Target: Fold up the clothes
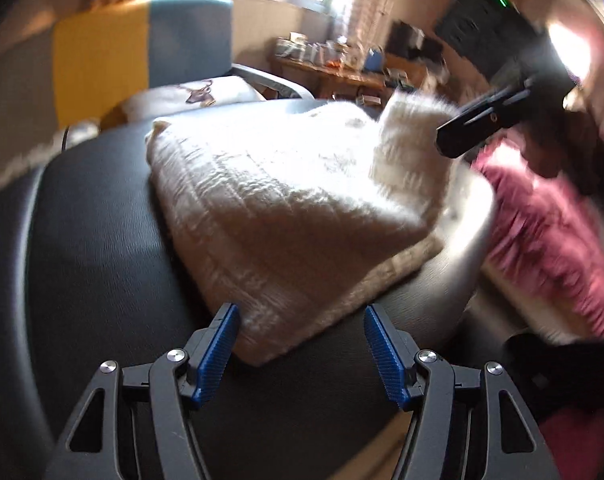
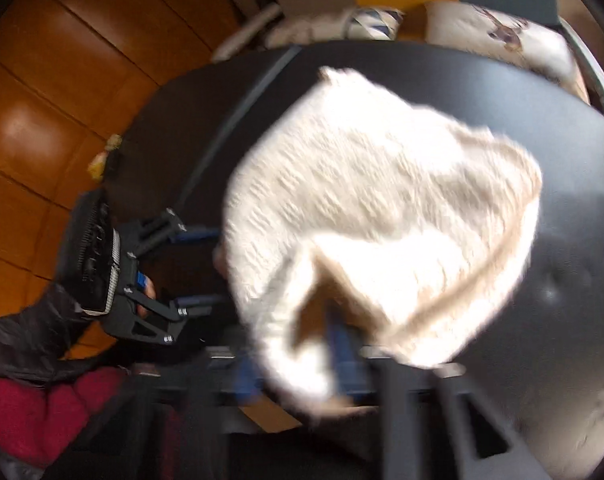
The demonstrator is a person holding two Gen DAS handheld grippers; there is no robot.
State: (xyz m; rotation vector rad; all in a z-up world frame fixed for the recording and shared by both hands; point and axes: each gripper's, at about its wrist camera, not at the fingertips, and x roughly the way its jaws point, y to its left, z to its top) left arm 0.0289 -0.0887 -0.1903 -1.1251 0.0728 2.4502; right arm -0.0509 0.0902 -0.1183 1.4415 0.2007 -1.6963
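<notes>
Garment: we see the cream knit sweater (image 1: 285, 200) on the black bench (image 1: 101, 248), partly doubled over.
Left fingers (image 1: 302, 344): spread, empty.
Right fingers (image 2: 302, 364): blurred, apparently pinching a lifted sweater edge.
Progress: fold under way; flattening left.

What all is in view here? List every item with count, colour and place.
Knit garment: one, cream, partly folded on the table, one edge lifted at the right gripper.
Table: one, black, under the garment.
Pillow: one, white with deer print, behind the table.
Chair: one, yellow and blue, behind the pillow.
Fabric: one pile, magenta, right of the table.
Floor: orange-brown wood.
Left gripper: blue pads, open, at the garment's near corner.
Right gripper: blurred, garment edge draped over its fingers.
</notes>
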